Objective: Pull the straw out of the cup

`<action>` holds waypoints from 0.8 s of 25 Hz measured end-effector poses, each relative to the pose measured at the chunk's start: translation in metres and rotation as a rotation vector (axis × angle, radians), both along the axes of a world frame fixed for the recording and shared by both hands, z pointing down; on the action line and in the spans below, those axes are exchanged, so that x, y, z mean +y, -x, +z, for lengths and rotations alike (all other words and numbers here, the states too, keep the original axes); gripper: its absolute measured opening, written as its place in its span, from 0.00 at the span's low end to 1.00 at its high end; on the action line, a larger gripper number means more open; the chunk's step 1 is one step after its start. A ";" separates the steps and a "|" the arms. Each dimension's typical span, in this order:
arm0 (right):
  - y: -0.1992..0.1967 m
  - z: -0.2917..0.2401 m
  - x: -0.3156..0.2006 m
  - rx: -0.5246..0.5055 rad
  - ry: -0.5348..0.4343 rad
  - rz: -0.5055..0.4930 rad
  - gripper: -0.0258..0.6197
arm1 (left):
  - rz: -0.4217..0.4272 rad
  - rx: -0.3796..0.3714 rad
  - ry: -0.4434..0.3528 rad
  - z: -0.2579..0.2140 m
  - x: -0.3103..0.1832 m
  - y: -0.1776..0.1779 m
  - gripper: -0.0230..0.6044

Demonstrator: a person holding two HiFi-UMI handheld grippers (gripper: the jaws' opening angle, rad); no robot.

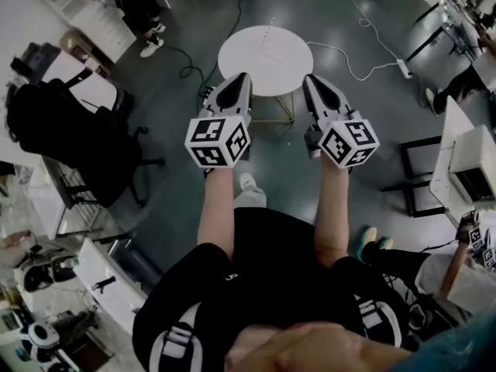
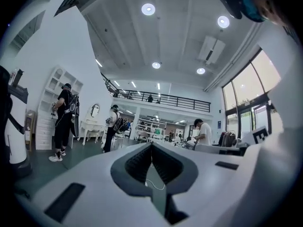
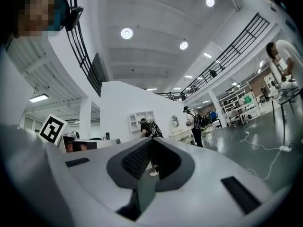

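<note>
No cup or straw shows in any view. In the head view my left gripper (image 1: 242, 78) and right gripper (image 1: 309, 79) are held side by side in front of the person's body, pointing at a small round white table (image 1: 265, 50) on the grey floor. Both pairs of jaws meet at their tips with nothing between them. The left gripper view looks level across a large hall, its jaws (image 2: 151, 144) together. In the right gripper view the jaws (image 3: 151, 140) are likewise together and aimed into the room.
A black chair with dark bags (image 1: 66, 126) stands at the left. White desks (image 1: 457, 149) are at the right. White cables and a power strip (image 1: 404, 67) lie on the floor beyond the table. People (image 2: 64, 122) stand by white shelves.
</note>
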State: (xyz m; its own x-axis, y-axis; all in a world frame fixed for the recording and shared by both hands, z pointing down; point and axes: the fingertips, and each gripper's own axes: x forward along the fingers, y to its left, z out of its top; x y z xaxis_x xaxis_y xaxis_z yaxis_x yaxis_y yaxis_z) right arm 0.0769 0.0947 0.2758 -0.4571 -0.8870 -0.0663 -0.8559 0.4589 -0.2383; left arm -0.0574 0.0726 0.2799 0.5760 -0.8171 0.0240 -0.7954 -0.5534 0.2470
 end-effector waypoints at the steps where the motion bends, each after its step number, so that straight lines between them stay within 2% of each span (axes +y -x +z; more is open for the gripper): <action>1: 0.003 -0.003 -0.014 0.001 -0.008 0.009 0.07 | -0.003 0.005 0.012 0.002 -0.015 0.006 0.05; 6: 0.016 -0.022 -0.072 0.033 -0.088 0.054 0.07 | 0.045 0.062 0.052 0.007 -0.072 0.017 0.05; 9: 0.037 -0.028 -0.104 0.046 -0.131 0.081 0.07 | 0.054 0.055 0.050 0.017 -0.105 0.033 0.05; 13: 0.066 -0.011 -0.145 0.097 -0.094 0.102 0.07 | 0.049 0.055 0.092 0.038 -0.149 0.061 0.05; 16: 0.065 -0.004 -0.172 0.093 -0.078 0.137 0.07 | 0.071 0.053 0.113 0.047 -0.173 0.064 0.05; 20: 0.067 0.017 -0.183 0.086 -0.044 0.170 0.07 | 0.100 0.030 0.118 0.057 -0.187 0.065 0.05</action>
State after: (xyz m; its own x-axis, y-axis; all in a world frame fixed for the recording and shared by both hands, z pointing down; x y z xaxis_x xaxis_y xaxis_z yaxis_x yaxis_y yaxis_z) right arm 0.0097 -0.0882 0.2932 -0.3064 -0.9491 -0.0735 -0.9385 0.3141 -0.1436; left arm -0.1222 -0.1145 0.3372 0.6559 -0.7485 0.0979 -0.7292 -0.5949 0.3382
